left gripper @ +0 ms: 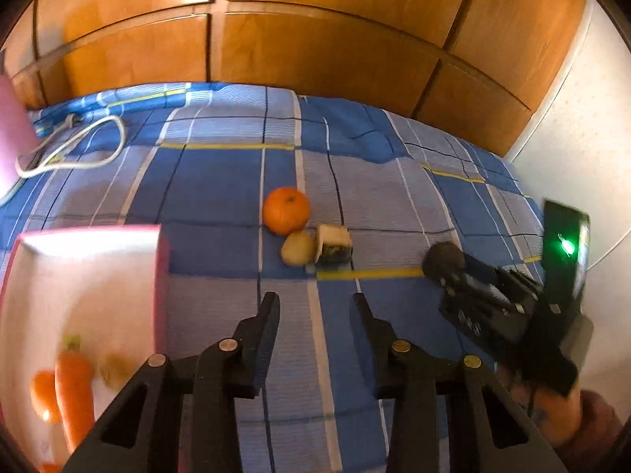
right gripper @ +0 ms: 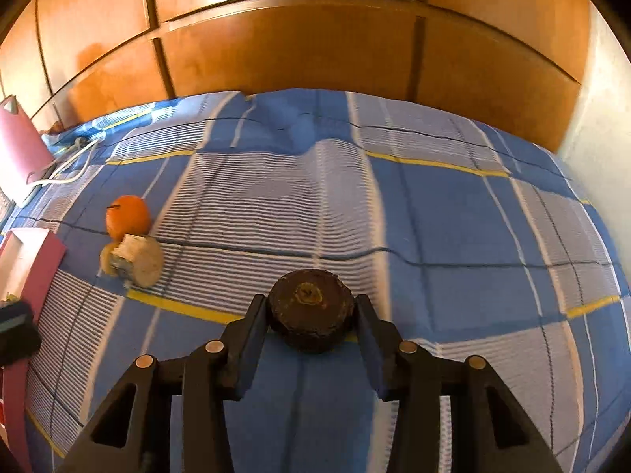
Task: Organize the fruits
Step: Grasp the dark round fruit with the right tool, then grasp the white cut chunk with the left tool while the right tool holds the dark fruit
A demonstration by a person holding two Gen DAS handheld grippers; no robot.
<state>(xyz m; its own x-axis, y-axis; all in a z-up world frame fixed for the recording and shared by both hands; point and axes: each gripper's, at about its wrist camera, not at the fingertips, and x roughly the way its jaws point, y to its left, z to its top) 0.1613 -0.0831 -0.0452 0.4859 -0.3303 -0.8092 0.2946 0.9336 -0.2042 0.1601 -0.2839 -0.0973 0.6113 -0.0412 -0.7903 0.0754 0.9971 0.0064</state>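
My right gripper [right gripper: 310,309] is shut on a dark brown round fruit [right gripper: 311,315], held just above the blue checked bedsheet [right gripper: 434,216]. The left wrist view shows that same fruit [left gripper: 443,258] at the right gripper's [left gripper: 449,276] tips. My left gripper [left gripper: 315,303] is open, with only sheet between its fingers. Ahead of it lie an orange [left gripper: 286,211], a small yellowish fruit [left gripper: 297,248] and a pale cut piece [left gripper: 333,244], all touching. Left of it a pink box [left gripper: 161,276] holds a carrot [left gripper: 73,386], an orange fruit [left gripper: 43,394] and a blurred brownish piece [left gripper: 112,370].
A white cable [left gripper: 79,146] loops on the sheet at the far left, beside a pink object [left gripper: 12,126]. Wooden wardrobe doors [left gripper: 315,51] stand behind the bed and a white wall [left gripper: 591,118] is on the right. A hand [left gripper: 552,406] holds the right gripper.
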